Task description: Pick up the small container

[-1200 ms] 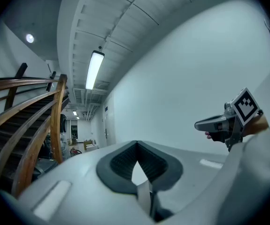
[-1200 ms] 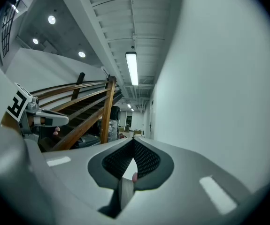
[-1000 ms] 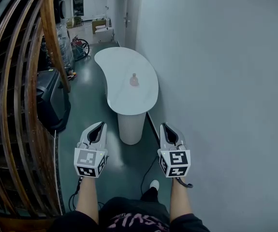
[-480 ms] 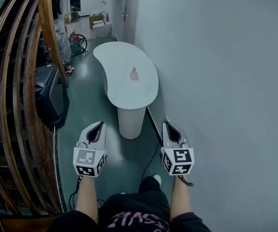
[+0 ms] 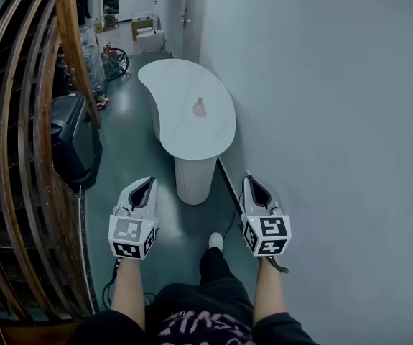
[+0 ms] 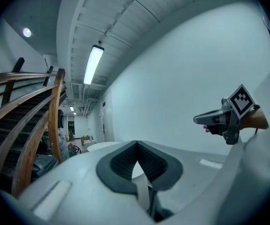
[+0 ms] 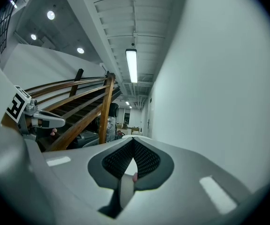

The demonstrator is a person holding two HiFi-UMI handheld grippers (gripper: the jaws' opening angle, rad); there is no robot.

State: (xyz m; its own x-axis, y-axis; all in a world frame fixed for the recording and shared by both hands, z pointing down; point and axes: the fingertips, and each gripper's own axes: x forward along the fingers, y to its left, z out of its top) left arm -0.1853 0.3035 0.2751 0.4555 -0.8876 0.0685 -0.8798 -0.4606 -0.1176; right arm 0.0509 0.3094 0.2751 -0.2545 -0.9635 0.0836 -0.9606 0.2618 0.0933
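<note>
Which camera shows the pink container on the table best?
The head view: the container stands whole on the table. The right gripper view shows only a distant pink speck; the left gripper view shows none.

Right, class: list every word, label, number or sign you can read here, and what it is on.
No text can be read.
The person's dark top has pink print: cut off, unreadable.
The left gripper and right gripper carry square markers: patterns, no words.
</note>
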